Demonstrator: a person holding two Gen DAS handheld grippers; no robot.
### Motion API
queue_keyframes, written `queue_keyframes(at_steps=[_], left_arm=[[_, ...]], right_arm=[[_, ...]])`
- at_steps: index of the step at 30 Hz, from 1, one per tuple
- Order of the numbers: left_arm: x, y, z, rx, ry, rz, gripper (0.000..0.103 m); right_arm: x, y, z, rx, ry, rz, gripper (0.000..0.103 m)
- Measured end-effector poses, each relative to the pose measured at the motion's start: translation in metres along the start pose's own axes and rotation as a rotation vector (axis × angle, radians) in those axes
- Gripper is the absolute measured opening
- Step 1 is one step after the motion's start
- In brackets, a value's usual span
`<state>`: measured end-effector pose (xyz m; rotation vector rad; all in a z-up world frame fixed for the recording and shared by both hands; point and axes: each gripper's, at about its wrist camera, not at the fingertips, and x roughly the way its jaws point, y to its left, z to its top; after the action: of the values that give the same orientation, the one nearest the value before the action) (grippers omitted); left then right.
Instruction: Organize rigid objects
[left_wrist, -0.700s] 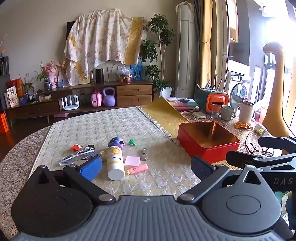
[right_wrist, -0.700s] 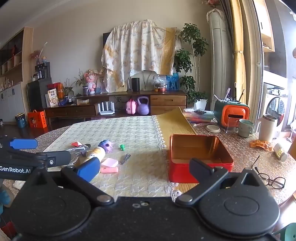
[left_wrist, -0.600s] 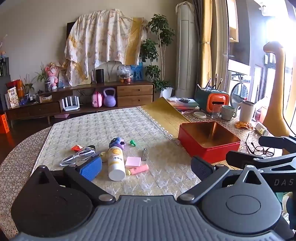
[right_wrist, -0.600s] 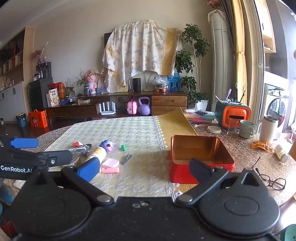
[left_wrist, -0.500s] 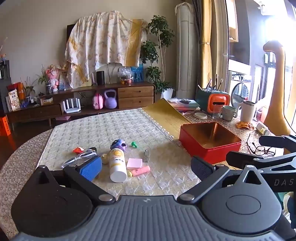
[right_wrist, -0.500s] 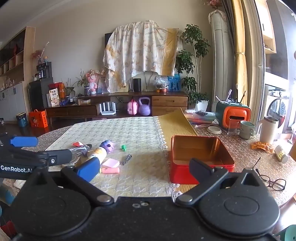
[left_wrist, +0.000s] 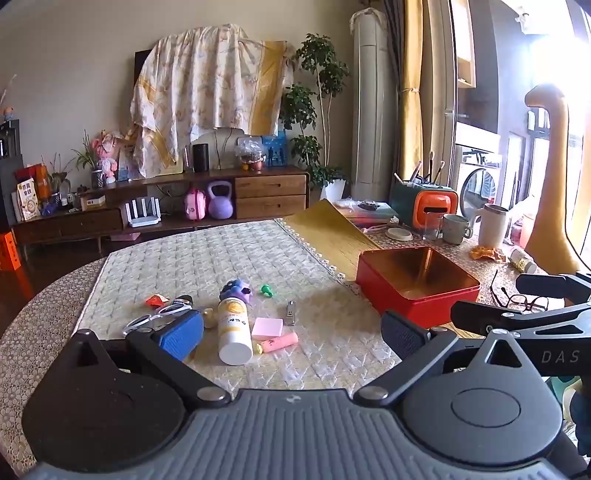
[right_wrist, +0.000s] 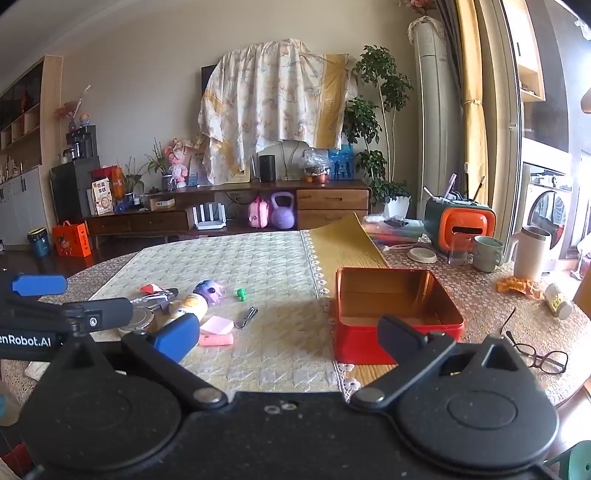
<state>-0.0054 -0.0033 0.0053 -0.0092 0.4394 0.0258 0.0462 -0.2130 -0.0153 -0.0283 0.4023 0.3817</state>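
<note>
A red tin box (left_wrist: 417, 286) (right_wrist: 395, 314) stands open and empty on the table's right side. Left of it lies a cluster: a white bottle with a purple cap (left_wrist: 232, 326) (right_wrist: 192, 304), a pink block (left_wrist: 267, 327) (right_wrist: 217, 325), a pink highlighter (left_wrist: 279, 341) (right_wrist: 216, 339), nail clippers (left_wrist: 291, 312) (right_wrist: 246, 316), a green pin (left_wrist: 266, 290) (right_wrist: 241, 294), white sunglasses (left_wrist: 159, 317) and a red wrapper (left_wrist: 156, 300). My left gripper (left_wrist: 291, 334) is open above the near table edge, just short of the cluster. My right gripper (right_wrist: 286, 336) is open, nothing between its fingers.
A quilted mat (left_wrist: 207, 258) covers the table. At the right stand an orange and green holder (left_wrist: 424, 205), mugs (left_wrist: 456, 229), a white jug (left_wrist: 493, 225) and eyeglasses (left_wrist: 524, 301) (right_wrist: 543, 358). A low wooden sideboard (left_wrist: 155, 206) runs along the far wall.
Both views shifted slightly; the left view drifted so that the cluster sits a bit more to the right. Both grippers stay open and the objects on the table have not moved.
</note>
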Motion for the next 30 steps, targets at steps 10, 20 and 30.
queue_keyframes(at_steps=[10,20,30], left_arm=[[0.0018,0.0023,-0.0009,-0.012,0.007,-0.003,0.103],[0.0033,0.0028,-0.0025,-0.021,0.018,-0.007,0.103],[0.0029,0.0053,-0.0045,-0.032,0.018,-0.009,0.103]], right_arm=[[-0.0026,0.0005,0.0016,-0.003,-0.013,0.003,0.103],[-0.0044,0.0,0.0025,-0.005,-0.019,0.003,0.103],[-0.0057,0.0006,0.0026,-0.007,-0.016,0.003,0.103]])
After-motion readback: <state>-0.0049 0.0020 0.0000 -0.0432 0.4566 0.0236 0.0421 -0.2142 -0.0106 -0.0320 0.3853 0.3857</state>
